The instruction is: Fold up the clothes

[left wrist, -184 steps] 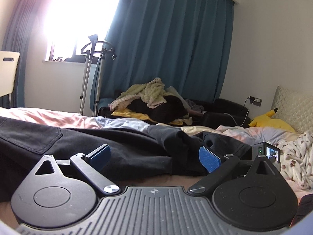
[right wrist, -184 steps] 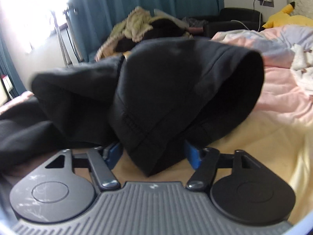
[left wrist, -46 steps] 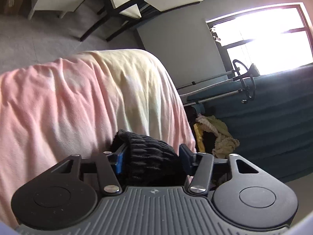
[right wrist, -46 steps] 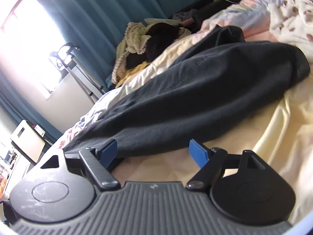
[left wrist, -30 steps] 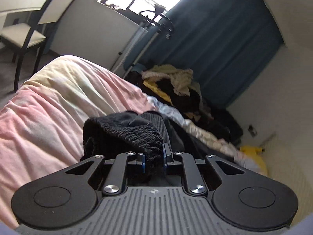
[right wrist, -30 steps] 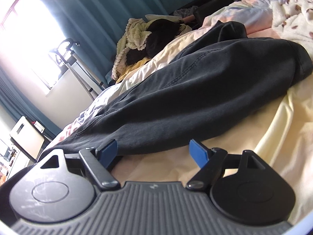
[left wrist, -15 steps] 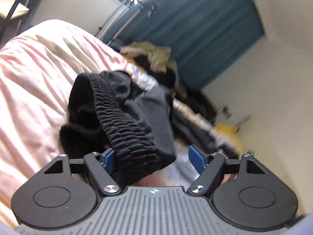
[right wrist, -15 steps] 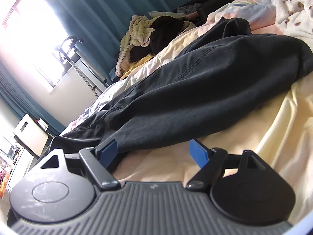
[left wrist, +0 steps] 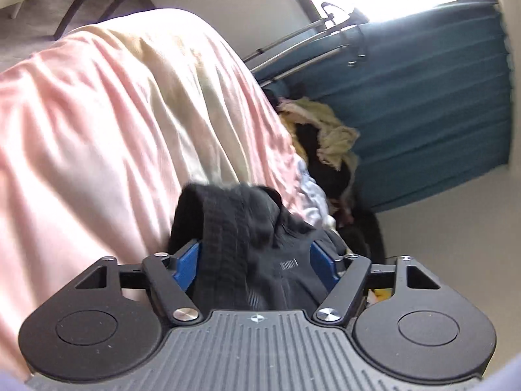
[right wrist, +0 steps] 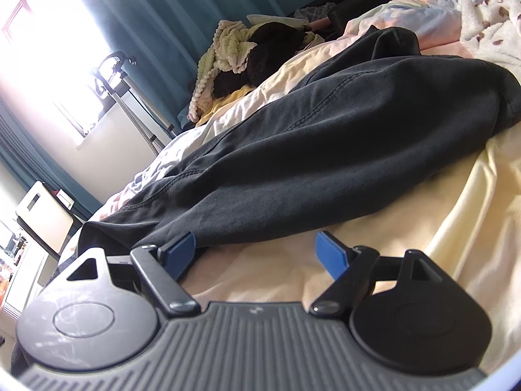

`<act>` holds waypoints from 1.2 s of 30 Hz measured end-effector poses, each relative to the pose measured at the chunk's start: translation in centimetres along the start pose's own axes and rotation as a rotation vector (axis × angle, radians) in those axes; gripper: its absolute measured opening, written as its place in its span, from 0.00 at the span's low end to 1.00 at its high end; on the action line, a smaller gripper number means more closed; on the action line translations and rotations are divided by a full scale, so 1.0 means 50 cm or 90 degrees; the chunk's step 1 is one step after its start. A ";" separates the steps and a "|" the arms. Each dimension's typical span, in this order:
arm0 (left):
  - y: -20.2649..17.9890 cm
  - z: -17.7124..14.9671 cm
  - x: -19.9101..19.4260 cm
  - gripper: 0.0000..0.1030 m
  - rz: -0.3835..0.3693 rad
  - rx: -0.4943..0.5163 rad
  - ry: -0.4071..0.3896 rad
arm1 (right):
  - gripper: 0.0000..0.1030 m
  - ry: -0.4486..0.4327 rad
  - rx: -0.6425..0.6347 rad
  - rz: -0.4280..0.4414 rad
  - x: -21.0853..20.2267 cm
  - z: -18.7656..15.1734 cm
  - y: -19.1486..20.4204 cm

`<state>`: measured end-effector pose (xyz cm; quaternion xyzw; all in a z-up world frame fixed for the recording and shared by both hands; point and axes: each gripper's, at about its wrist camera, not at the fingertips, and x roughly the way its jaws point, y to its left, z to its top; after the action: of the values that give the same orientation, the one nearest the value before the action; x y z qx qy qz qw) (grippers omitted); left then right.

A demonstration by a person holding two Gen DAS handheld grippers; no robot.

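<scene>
Dark grey trousers [right wrist: 325, 137] lie stretched across the pale yellow and pink bedsheet [right wrist: 423, 228]. My right gripper [right wrist: 255, 254] stands open just in front of their near edge. Its left fingertip [right wrist: 177, 249] is beside the cloth, and only sheet lies between the pads. In the left wrist view my left gripper [left wrist: 255, 262] has the bunched ribbed waistband [left wrist: 228, 228] of the black garment between its blue pads [left wrist: 187, 262]. The jaws are closing. The cloth fills the gap loosely, and I see no squeeze on it.
The pink sheet [left wrist: 97, 130] drops off at the bed's corner towards the floor and chair legs [left wrist: 75, 3]. A heap of clothes [right wrist: 247, 52] sits by the teal curtain [left wrist: 439, 97]. A white spotted blanket [right wrist: 488, 22] lies far right. A metal stand [right wrist: 130, 97] rises near the window.
My left gripper let go of the waistband, and its jaws widened and now narrow again. It swung down and rolled, now facing the bed's corner. The right gripper has kept still.
</scene>
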<state>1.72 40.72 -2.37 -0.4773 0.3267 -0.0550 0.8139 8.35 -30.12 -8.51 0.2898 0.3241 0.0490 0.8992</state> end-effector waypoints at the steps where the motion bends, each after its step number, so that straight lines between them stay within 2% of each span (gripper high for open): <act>1: -0.011 0.006 0.011 0.47 0.020 0.011 0.003 | 0.80 0.001 0.002 -0.002 0.003 -0.001 -0.001; 2: -0.020 0.007 0.022 0.36 0.045 0.021 0.003 | 0.80 0.002 0.003 -0.004 0.006 -0.001 -0.002; 3: -0.030 0.006 0.031 0.16 0.056 0.031 0.008 | 0.81 0.003 0.003 -0.006 0.008 -0.001 -0.003; 4: -0.040 0.003 0.027 0.11 0.054 0.042 0.005 | 0.81 0.003 0.004 -0.009 0.010 -0.001 -0.004; 7: -0.092 -0.024 -0.009 0.09 0.050 0.072 -0.032 | 0.80 0.004 0.003 -0.009 0.014 -0.001 -0.001; 11: -0.201 -0.090 -0.086 0.09 -0.012 0.166 -0.043 | 0.80 -0.004 -0.023 -0.001 0.010 -0.003 0.013; 13: -0.257 -0.138 -0.129 0.08 -0.040 0.229 -0.040 | 0.80 -0.017 -0.041 0.011 0.002 -0.003 0.024; 17: -0.340 -0.266 -0.185 0.08 -0.090 0.365 0.007 | 0.80 -0.040 -0.082 0.048 -0.013 -0.002 0.053; 20: -0.356 -0.376 -0.196 0.09 -0.113 0.414 0.060 | 0.80 -0.046 -0.131 0.083 -0.019 -0.009 0.080; 23: -0.341 -0.474 -0.175 0.09 -0.109 0.445 0.107 | 0.80 -0.036 -0.185 0.112 -0.020 -0.022 0.109; 27: -0.314 -0.552 -0.138 0.10 -0.091 0.453 0.131 | 0.80 -0.004 -0.221 0.138 -0.014 -0.044 0.131; 29: -0.306 -0.561 -0.129 0.20 -0.082 0.439 0.133 | 0.80 0.018 -0.226 0.138 -0.005 -0.052 0.134; 30: -0.302 -0.558 -0.132 0.31 -0.086 0.430 0.134 | 0.80 0.026 -0.229 0.133 -0.002 -0.056 0.134; 31: -0.299 -0.555 -0.135 0.49 -0.090 0.421 0.134 | 0.80 0.031 -0.230 0.129 0.001 -0.058 0.134; 33: -0.289 -0.539 -0.160 0.62 -0.102 0.409 0.111 | 0.80 0.039 -0.230 0.121 0.006 -0.061 0.134; 36: -0.251 -0.498 -0.211 0.66 -0.124 0.338 0.063 | 0.80 0.039 -0.225 0.117 0.008 -0.062 0.134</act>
<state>-18.28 19.76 4.64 -0.2737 0.2931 -0.2397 0.8841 7.43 -22.96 -6.98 0.1539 0.3100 0.1959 0.9175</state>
